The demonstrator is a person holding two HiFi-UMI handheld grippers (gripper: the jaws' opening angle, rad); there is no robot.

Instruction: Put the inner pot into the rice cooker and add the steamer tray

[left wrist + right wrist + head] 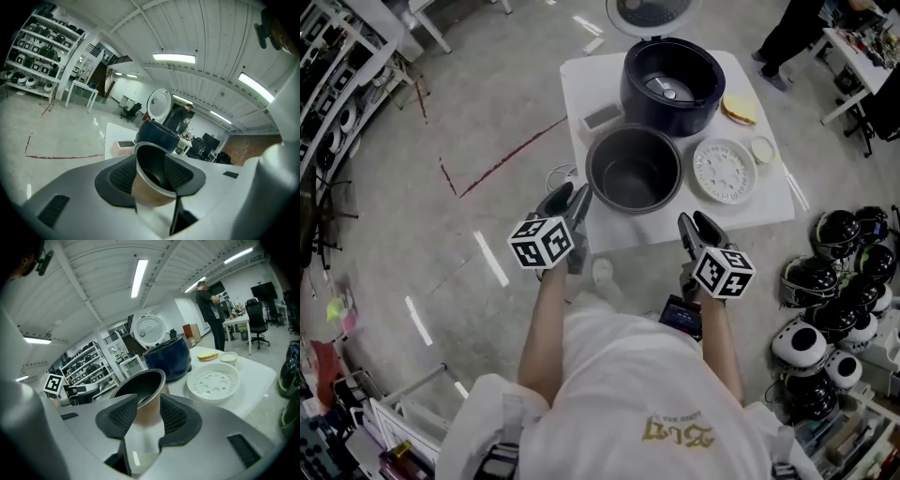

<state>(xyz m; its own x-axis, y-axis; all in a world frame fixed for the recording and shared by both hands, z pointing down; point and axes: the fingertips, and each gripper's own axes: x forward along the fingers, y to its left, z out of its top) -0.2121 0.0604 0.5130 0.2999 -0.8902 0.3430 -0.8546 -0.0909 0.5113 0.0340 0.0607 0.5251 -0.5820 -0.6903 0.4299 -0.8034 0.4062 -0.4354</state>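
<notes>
The dark inner pot (634, 171) stands empty on the white table (750, 211), in front of the open dark-blue rice cooker (670, 84). To the pot's right lies the white perforated steamer tray (724, 171). My left gripper (569, 202) is open at the table's front-left corner, just short of the pot. My right gripper (696, 225) is open at the front edge, below the tray. In the left gripper view the pot (149, 190) shows between the open gripper (150, 161), with the cooker (154, 133) behind. In the right gripper view the open gripper (149, 401) frames the pot (140, 385), cooker (168, 359) and tray (213, 380).
On the table are also a small flat box (602, 117), a small white bowl (762, 150) and a yellow item (739, 108). Several helmets (834, 309) lie on the floor at right. A person (787, 37) stands beyond the table. Shelving (328, 94) lines the left.
</notes>
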